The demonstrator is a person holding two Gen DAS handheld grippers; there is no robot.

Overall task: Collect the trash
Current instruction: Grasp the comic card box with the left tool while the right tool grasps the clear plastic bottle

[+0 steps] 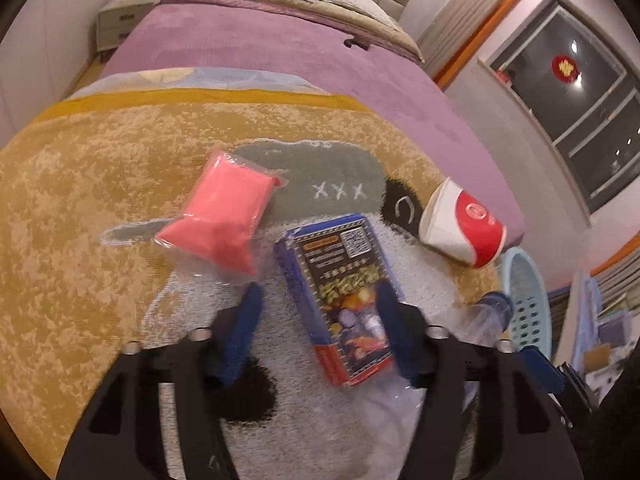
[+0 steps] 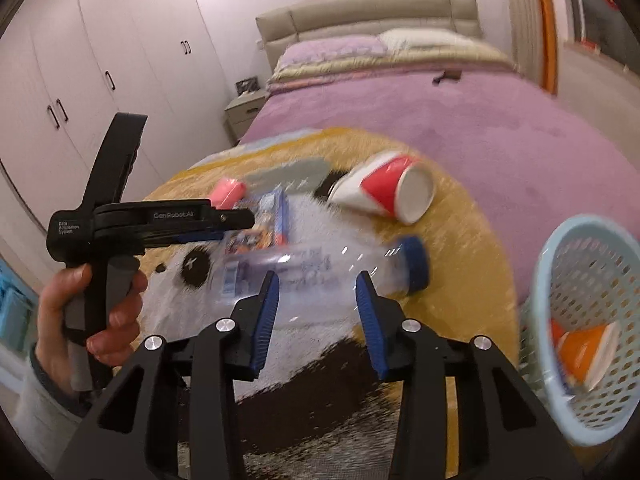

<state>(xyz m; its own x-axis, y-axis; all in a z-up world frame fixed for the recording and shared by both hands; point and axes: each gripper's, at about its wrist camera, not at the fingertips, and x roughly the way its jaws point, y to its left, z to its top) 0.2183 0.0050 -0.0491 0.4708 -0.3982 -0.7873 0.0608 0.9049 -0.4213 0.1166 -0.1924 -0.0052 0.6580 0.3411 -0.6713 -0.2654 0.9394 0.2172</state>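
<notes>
Trash lies on a yellow patterned rug [image 1: 100,184] on the bed. My left gripper [image 1: 318,292] is open, its blue fingers on either side of a blue and red snack box [image 1: 340,292]. A pink sealed pouch [image 1: 224,212] lies to the left of the box. A red and white paper cup [image 1: 464,224] lies on its side to the right. My right gripper [image 2: 318,284] is open around a clear plastic bottle with a blue cap [image 2: 320,268]; whether the pads touch it I cannot tell. The left gripper shows in the right wrist view [image 2: 236,226].
A light blue perforated basket [image 2: 580,320] stands at the right edge of the bed, with an orange cup [image 2: 584,348] inside it. It also shows in the left wrist view [image 1: 528,300]. A purple blanket [image 2: 460,128] covers the bed beyond the rug. White wardrobes [image 2: 100,60] stand at left.
</notes>
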